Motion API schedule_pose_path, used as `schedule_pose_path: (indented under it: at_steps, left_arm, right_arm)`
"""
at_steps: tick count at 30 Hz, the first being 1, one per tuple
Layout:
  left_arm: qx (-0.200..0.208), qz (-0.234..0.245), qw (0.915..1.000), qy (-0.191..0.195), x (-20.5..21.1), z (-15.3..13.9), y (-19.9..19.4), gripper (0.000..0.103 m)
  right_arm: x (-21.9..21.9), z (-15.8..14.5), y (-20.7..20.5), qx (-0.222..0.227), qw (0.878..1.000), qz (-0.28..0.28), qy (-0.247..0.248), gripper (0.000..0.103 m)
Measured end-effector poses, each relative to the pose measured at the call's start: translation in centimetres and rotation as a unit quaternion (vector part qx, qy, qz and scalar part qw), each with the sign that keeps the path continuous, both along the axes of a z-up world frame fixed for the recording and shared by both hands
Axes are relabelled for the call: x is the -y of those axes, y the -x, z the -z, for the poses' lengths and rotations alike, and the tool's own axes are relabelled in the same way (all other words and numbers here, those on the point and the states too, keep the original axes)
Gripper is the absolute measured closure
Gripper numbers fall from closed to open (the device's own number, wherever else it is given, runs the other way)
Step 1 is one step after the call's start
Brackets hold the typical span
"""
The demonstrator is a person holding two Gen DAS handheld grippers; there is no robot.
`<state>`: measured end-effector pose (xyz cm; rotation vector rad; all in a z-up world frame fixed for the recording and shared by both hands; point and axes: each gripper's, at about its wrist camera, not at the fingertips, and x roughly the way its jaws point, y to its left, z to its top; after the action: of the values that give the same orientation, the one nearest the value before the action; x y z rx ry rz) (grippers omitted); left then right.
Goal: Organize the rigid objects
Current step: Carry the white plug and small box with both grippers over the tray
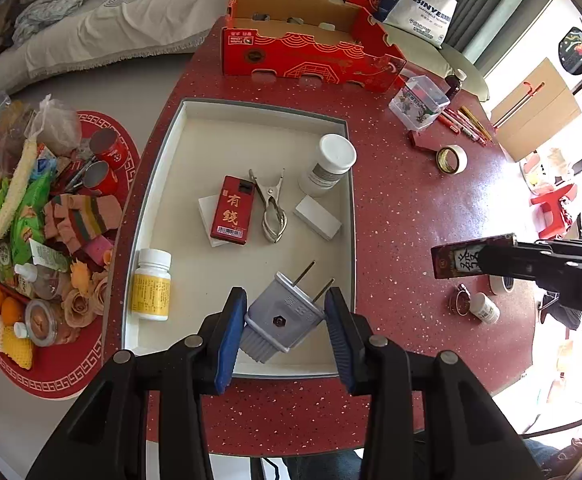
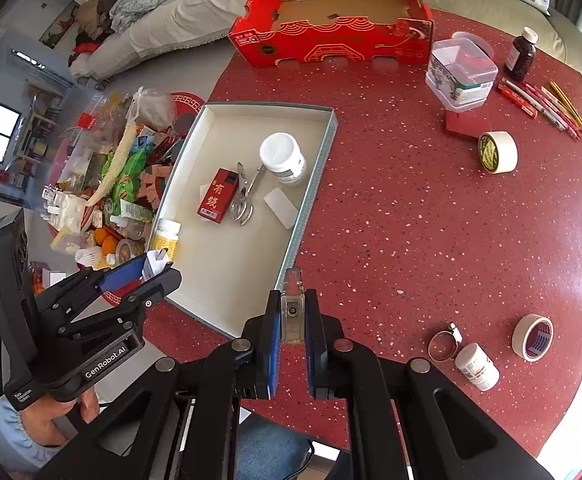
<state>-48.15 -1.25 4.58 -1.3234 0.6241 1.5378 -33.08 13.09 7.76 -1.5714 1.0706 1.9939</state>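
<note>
- pinching a grey two-pin plug (image 1: 281,316) between its blue pads, the left gripper (image 1: 285,334) hangs over the near end of the white tray (image 1: 333,368).
- right gripper (image 2: 293,338) is clamped on a slim lighter (image 2: 292,312), above the red table (image 2: 411,240) just beside the tray's near corner.
- inside the tray: red lighter box (image 1: 231,210), metal clip (image 1: 271,208), two pill bottles.
</note>
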Motion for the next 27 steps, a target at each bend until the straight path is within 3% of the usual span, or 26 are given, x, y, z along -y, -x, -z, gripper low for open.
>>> schedule_pose_path:
  at_steps: [15, 27]
  left_arm:
    - [-0.02, -0.049, 0.9985, 0.012, -0.4, 1.7, 3.8, 0.06]
    - [-0.034, -0.049, 0.9981, 0.013, -2.6, 2.9, 4.9, 0.06]
  right_arm:
    - [1.3, 1.8, 7.0, -0.003, 0.997, -0.073, 0.018, 0.092]
    - [0.4, 3.1, 9.2, 0.012, 0.997, -0.076, 0.013, 0.092]
